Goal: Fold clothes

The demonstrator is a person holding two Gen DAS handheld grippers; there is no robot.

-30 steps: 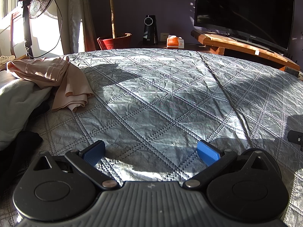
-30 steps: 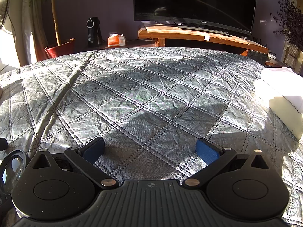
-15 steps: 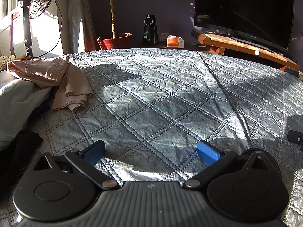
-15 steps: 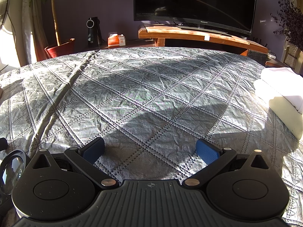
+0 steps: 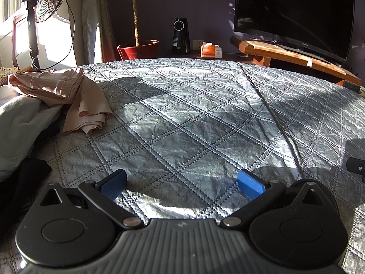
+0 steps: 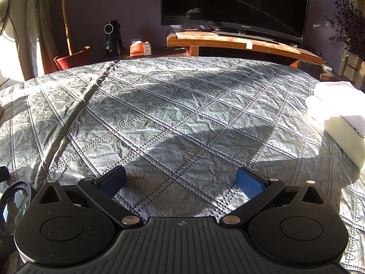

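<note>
A crumpled pink garment (image 5: 68,96) lies at the left of the grey quilted bed (image 5: 194,118), on top of a pale green garment (image 5: 20,125) and next to a black one (image 5: 25,178). My left gripper (image 5: 182,183) is open and empty, low over the quilt, right of that pile. My right gripper (image 6: 181,181) is open and empty over the quilt (image 6: 171,114). A stack of folded white and cream clothes (image 6: 337,114) lies at the bed's right edge.
Beyond the bed stand a TV (image 6: 235,4) on a wooden stand (image 6: 239,43), a potted tree (image 5: 138,50), a black device (image 5: 181,35), an orange tissue box (image 5: 211,51) and a fan (image 5: 41,4). The left gripper's lens (image 6: 13,205) shows at the right wrist view's lower left.
</note>
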